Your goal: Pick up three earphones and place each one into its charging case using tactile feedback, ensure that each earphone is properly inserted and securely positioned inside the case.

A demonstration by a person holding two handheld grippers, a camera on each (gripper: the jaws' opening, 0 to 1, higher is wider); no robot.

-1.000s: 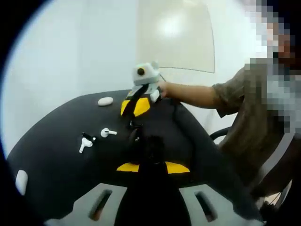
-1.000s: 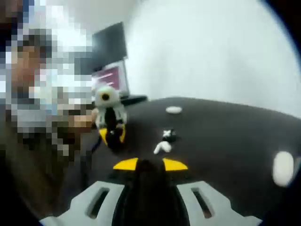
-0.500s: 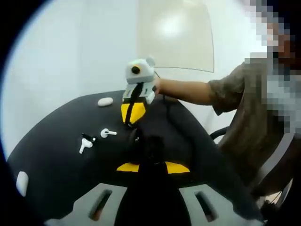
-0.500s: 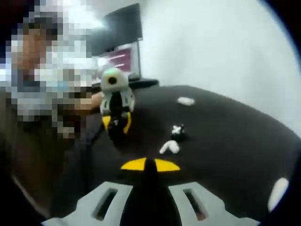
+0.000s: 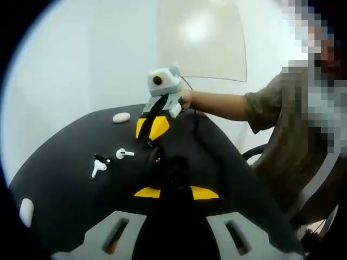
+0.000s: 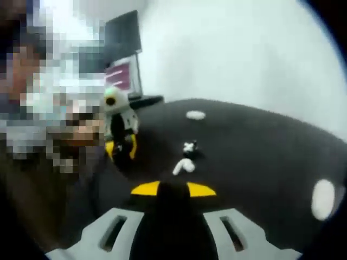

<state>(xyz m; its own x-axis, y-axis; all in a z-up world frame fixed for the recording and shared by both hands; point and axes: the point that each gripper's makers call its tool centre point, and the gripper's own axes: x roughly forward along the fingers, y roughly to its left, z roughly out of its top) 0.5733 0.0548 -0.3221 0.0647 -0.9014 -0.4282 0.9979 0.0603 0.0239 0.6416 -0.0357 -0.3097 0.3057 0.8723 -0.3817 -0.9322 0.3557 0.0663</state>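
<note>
**Earphones loose on the surface, neither hand-held gripper loaded**

Landmark: the pair of earphones near the middle of the dark surface point(image 5: 65, 162).

1. Left hand-held gripper point(image 5: 176, 192): nearest the camera in the left gripper view, on the near side of the earphones. Jaws pressed together, yellow tips meeting, nothing between them.
2. Right hand-held gripper point(image 6: 173, 189): in its own view the yellow tips meet with nothing between them, jaws clenched and empty. In the left gripper view it hangs above the surface, beyond and to the right of the earphones.
3. Earphones: one white earphone point(image 5: 98, 165) and a second point(image 5: 124, 153) lie just beside each other, apart from both grippers. The right gripper view shows them as a blurred white and dark cluster.
4. Beyond the earphones lies a white oval case point(image 5: 121, 116). Another white oval case point(image 5: 25, 210) sits at the surface edge, well apart on the near left.

Handling, as a judgement: the earphones look light, rigid, smooth and likely slippery. Grip across the stem, leaving the bud free. Whether either case is open cannot be told.
</note>
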